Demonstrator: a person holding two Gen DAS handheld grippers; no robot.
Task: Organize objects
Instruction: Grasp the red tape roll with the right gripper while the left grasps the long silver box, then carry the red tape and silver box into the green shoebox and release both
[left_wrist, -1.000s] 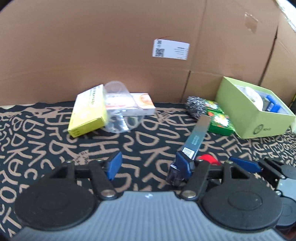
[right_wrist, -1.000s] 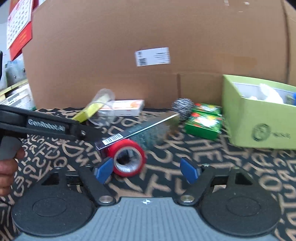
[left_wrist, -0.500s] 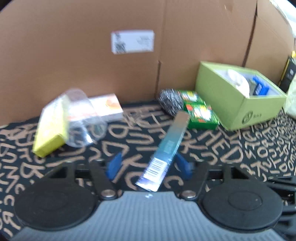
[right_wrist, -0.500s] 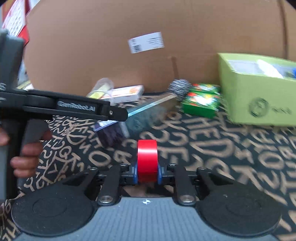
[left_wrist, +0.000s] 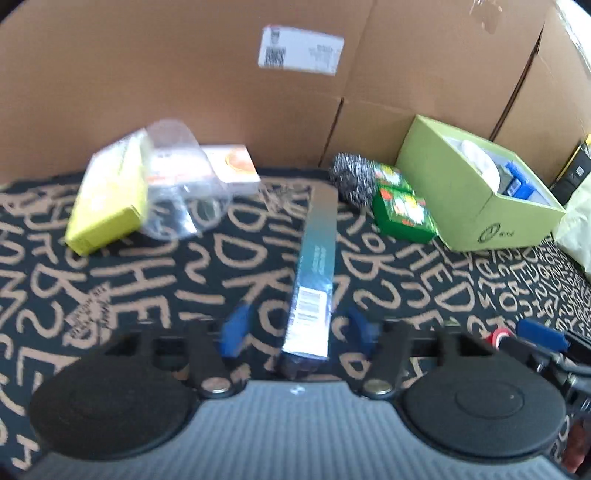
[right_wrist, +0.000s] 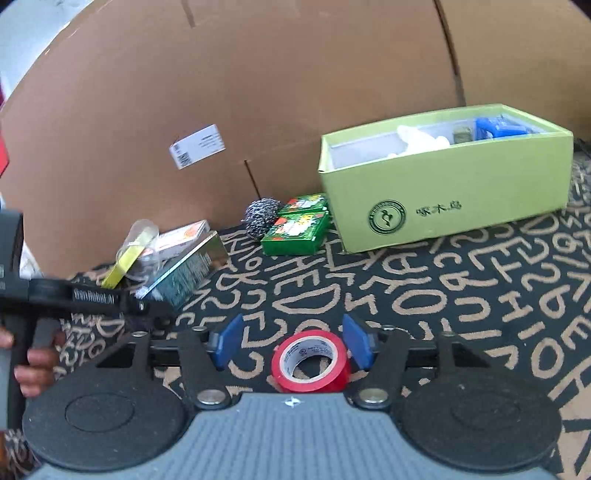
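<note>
**Both tools spread, box and tape lying loose between the pads**

While your left tool (left_wrist: 295, 330) stands with its blue pads apart, the long, narrow teal-and-silver cardboard box (left_wrist: 314, 273) lies between them on the black desk cloth with tan lettering (left_wrist: 207, 266), its barcode end nearest you and its far end pointing toward the cardboard wall (left_wrist: 184, 74). Neither pad presses on it; its jaws have just been opening, with a gap on each side of the box.

Your right tool (right_wrist: 293, 345) is likewise spread, having just opened, and the red roll of adhesive tape (right_wrist: 310, 360) sits on the cloth between the pads, tilted so its hole faces you, close to the right pad; whether they touch is unclear.

Off to the left you have a yellow-green flat carton (left_wrist: 107, 199), a clear plastic cup (left_wrist: 181, 184) on its side just beside it, and a white-and-orange small box (left_wrist: 232, 166) behind the cup. To the right, a steel wool scourer (left_wrist: 351, 177) rests by two green printed packets (left_wrist: 402, 214), and beyond those stands the open lime-green cardboard box (right_wrist: 461, 199) holding white and blue items. Your left hand (right_wrist: 33, 365) shows at the edge of the right view.
</note>
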